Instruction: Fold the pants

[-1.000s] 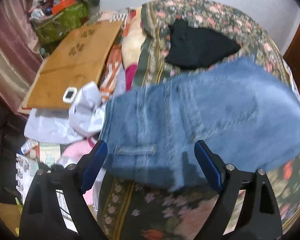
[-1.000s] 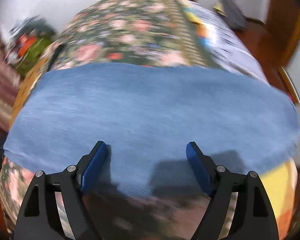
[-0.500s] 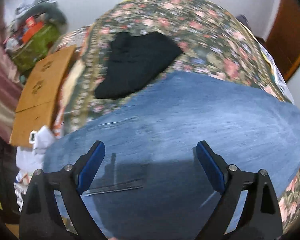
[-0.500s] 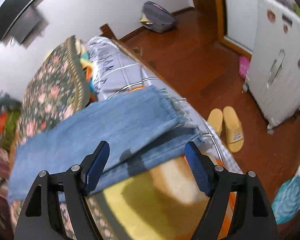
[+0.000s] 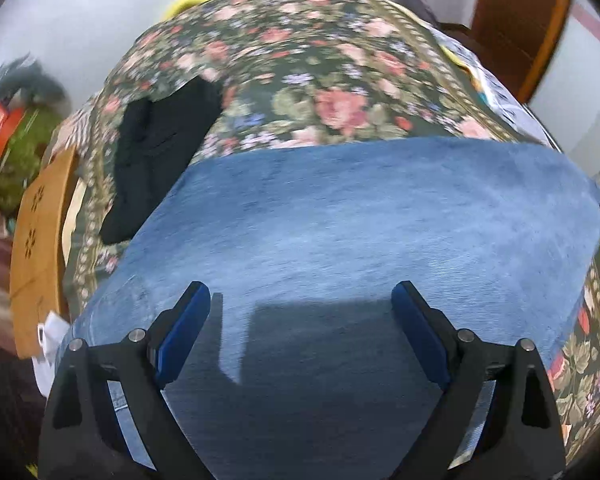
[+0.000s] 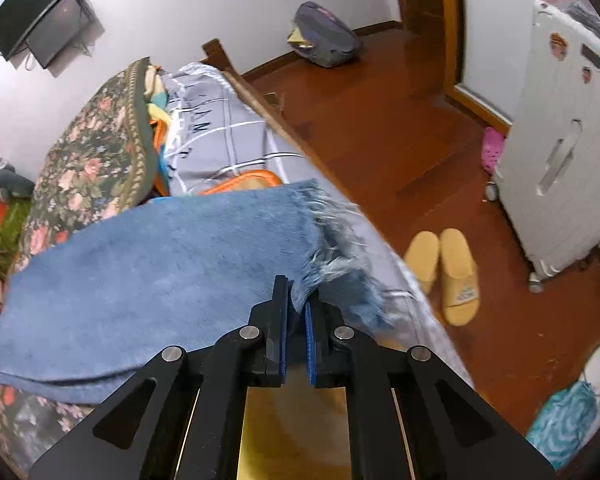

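Observation:
Blue denim pants (image 5: 360, 220) lie across the flowered bedspread (image 5: 320, 72). My left gripper (image 5: 300, 312) is open, its blue pads (image 5: 184, 328) spread wide just above the denim, holding nothing. In the right wrist view my right gripper (image 6: 298, 304) is shut on the frayed hem of the pants (image 6: 160, 272) at the bed's right edge. The hem end (image 6: 332, 264) is lifted a little off the bed.
A black garment (image 5: 156, 152) lies on the bedspread at the far left. A wooden board (image 5: 40, 240) leans left of the bed. Right of the bed are wooden floor, yellow slippers (image 6: 444, 272), a white suitcase (image 6: 560, 152) and a grey bag (image 6: 324, 36).
My right gripper has closed on the frayed hem of the pants; half a second ago it was open. My left gripper has moved right along the pants and stays open.

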Tool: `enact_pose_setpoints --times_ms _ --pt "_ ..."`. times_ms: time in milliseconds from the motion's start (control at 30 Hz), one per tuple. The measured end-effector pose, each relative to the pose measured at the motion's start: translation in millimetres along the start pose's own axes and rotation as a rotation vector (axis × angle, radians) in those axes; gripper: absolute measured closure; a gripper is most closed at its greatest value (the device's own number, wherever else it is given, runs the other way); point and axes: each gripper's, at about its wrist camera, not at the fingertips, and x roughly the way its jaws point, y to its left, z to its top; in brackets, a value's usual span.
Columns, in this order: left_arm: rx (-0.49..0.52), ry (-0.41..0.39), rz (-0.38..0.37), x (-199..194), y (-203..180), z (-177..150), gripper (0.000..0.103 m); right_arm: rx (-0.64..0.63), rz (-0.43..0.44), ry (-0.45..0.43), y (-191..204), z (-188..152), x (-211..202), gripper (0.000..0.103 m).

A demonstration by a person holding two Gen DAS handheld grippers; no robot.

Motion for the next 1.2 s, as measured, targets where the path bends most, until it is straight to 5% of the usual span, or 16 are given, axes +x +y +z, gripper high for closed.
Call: enact_pose_setpoints --times_ms 167,300,400,633,733,933,1200 --pt "0.042 -0.025 0.016 0.8 -17.1 3.1 0.01 0.06 0.013 0.005 -1.4 -4.3 -23.2 0.088" --pt "0.0 -0.023 -0.023 5.0 -18.0 5.2 0.009 0.161 0.147 0.001 2.1 -16.2 -34.3 0.034" --pt "-0.047 -0.008 -0.069 8.9 -15.1 6.5 0.009 0.231 0.231 0.042 6.0 -25.1 -23.4 0.034" --pt "-0.049 -0.021 -0.067 8.6 -17.7 4.2 0.008 0.367 0.263 0.052 -3.8 -19.4 11.0 0.033" --pt "-0.051 -0.017 -0.068 8.6 -17.0 4.3 0.008 0.394 0.236 0.038 -5.9 -13.6 18.2 0.042" --pt "-0.062 -0.019 -0.064 6.7 -15.2 4.8 0.008 0.405 0.193 -0.01 -17.3 -1.4 14.8 0.092" --pt "-0.089 -0.107 -0.057 -23.3 -12.0 2.2 0.009 0.222 0.231 -0.144 27.3 33.2 -42.7 0.096"
